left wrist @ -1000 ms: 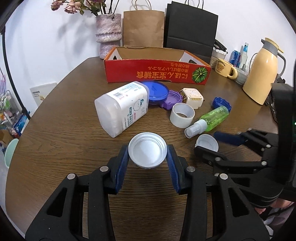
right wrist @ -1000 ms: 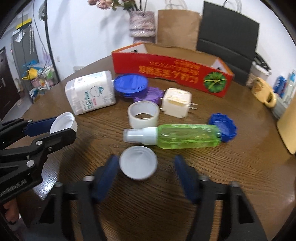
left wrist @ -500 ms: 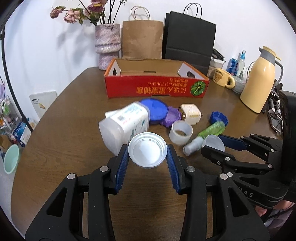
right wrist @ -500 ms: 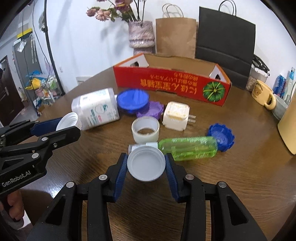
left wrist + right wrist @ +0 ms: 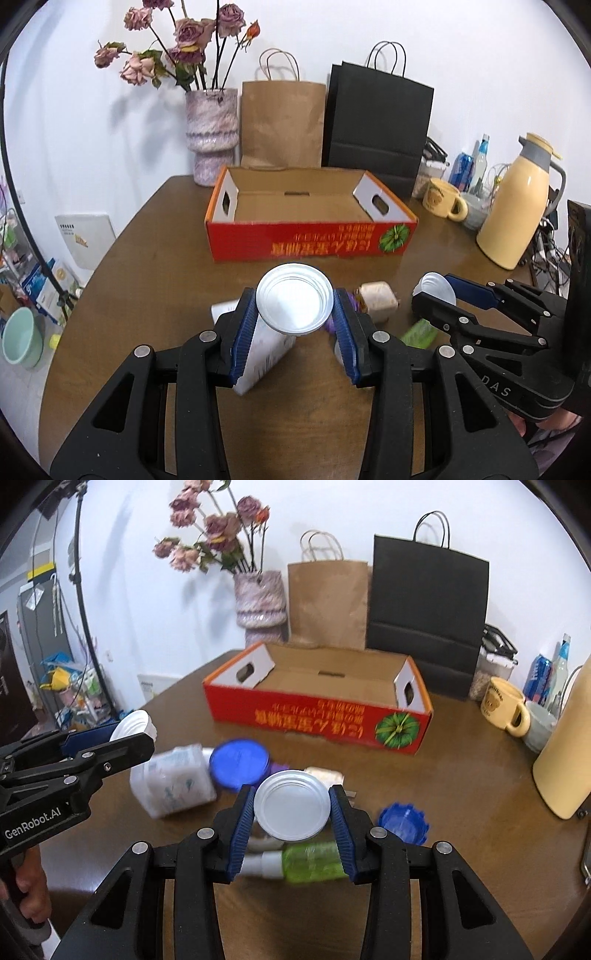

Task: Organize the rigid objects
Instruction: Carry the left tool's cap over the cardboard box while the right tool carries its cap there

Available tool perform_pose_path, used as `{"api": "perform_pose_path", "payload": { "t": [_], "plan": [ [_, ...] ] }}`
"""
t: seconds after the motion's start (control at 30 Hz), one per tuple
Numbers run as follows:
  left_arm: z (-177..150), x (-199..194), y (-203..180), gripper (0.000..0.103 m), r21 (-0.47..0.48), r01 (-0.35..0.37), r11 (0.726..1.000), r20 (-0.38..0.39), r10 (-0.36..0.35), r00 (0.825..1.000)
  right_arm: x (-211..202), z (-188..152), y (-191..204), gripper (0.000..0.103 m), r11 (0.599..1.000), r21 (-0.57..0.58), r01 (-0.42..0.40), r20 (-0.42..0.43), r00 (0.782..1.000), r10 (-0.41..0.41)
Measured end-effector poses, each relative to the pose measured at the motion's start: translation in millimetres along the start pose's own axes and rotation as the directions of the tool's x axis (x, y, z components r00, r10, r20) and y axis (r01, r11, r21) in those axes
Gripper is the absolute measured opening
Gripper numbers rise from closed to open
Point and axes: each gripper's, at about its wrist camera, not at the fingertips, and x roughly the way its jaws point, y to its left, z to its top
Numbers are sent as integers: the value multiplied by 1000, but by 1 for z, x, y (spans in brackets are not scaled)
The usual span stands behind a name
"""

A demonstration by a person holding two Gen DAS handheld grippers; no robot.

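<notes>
My left gripper [image 5: 294, 314] is shut on a white round lid [image 5: 294, 298], held above the table in front of the open red cardboard box [image 5: 310, 242]. My right gripper [image 5: 291, 806] is shut on a second white lid [image 5: 291, 805], also lifted off the table. Each gripper shows in the other view: the right one [image 5: 434, 295] at the right edge, the left one [image 5: 131, 731] at the left edge. Below lie a white rectangular bottle [image 5: 173, 784], a blue lid [image 5: 239, 763], a green spray bottle [image 5: 310, 860], a scalloped blue cap [image 5: 402, 821] and a cream plug adapter [image 5: 378, 301].
Behind the box stand a vase of dried roses [image 5: 212, 133], a brown paper bag [image 5: 282, 122] and a black paper bag [image 5: 378, 123]. A yellow mug [image 5: 441, 199] and a cream thermos jug [image 5: 517, 203] sit at the table's right side. A person's hand [image 5: 27, 893] grips the left tool.
Both grippers rose from the table with their lids. The right gripper closed on its lid, which a second ago lay between open jaws. The box now appears nearer and its inside shows.
</notes>
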Motion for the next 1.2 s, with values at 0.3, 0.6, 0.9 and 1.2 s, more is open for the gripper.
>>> {"api": "perform_pose_path", "payload": {
  "t": [0.3,0.6,0.9,1.2],
  "plan": [
    [34,18,3,37,-17,-5,1000,34,6,999,9,35,-12,45,999,33,34,81,996,-37],
    [63,45,5,37,-40,-28,999,54,30,998,27,73,-22,45,998,27,61,117,991,-63],
    [96,85,14,37,-93,-63,994,41,67,997,58,102,-47,45,996,59,63,108,992,-69],
    [119,121,14,37,-87,-54,995,25,56,998,99,128,-65,45,996,72,55,62,996,-59]
  ]
}}
